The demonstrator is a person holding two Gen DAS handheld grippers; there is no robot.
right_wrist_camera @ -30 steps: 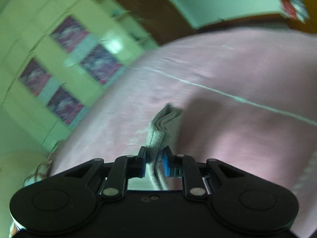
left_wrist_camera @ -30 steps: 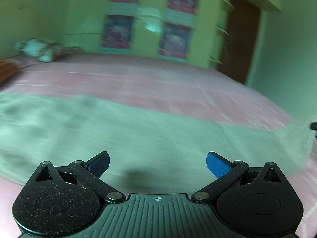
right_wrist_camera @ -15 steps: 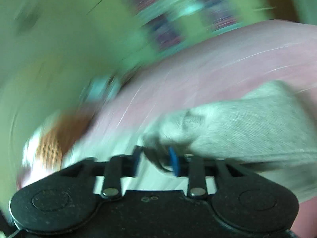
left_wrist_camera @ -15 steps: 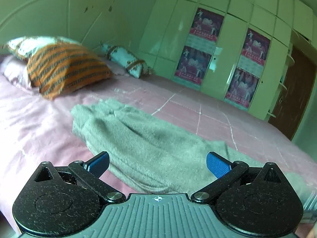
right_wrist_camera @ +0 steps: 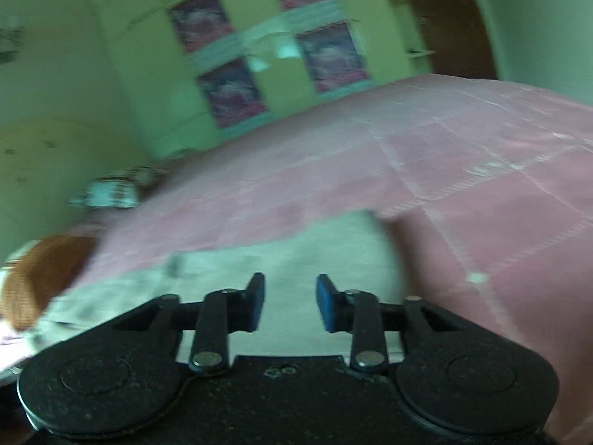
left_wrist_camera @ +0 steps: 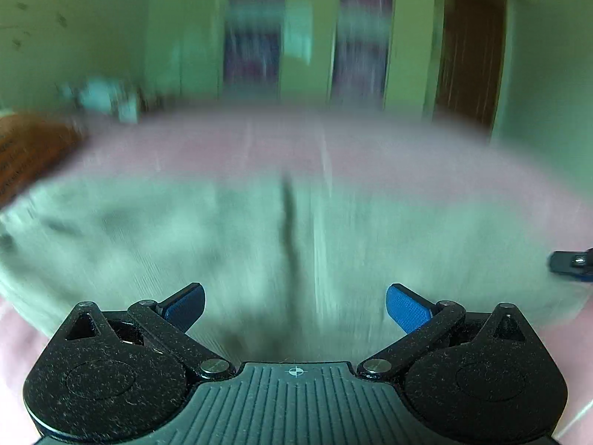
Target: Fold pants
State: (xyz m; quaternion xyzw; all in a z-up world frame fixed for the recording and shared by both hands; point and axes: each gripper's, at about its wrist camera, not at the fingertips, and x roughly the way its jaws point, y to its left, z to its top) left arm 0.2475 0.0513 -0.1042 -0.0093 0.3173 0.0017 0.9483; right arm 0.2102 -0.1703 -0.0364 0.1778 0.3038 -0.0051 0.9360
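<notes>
The grey-green pants [left_wrist_camera: 259, 244] lie spread across the pink bed, blurred by motion, with a dark crease down the middle. My left gripper [left_wrist_camera: 294, 306] is wide open and empty, just above the near edge of the pants. In the right wrist view the pants [right_wrist_camera: 304, 256] lie flat in front of and under my right gripper [right_wrist_camera: 290, 302], which is open with nothing between its blue pads. The tip of the right gripper [left_wrist_camera: 572, 262] shows at the right edge of the left wrist view, over the pants' right end.
The pink bedsheet [right_wrist_camera: 481, 170] stretches beyond the pants to the far side. An orange striped pillow [left_wrist_camera: 26, 152] and a patterned bolster [left_wrist_camera: 107, 100] lie at the left. Green cupboards with posters [right_wrist_camera: 281, 48] and a brown door [left_wrist_camera: 470, 52] stand behind the bed.
My right gripper has opened and let go of the pants fold, which now lies flat on the bed. My left gripper stayed open and swung back to face the pants squarely.
</notes>
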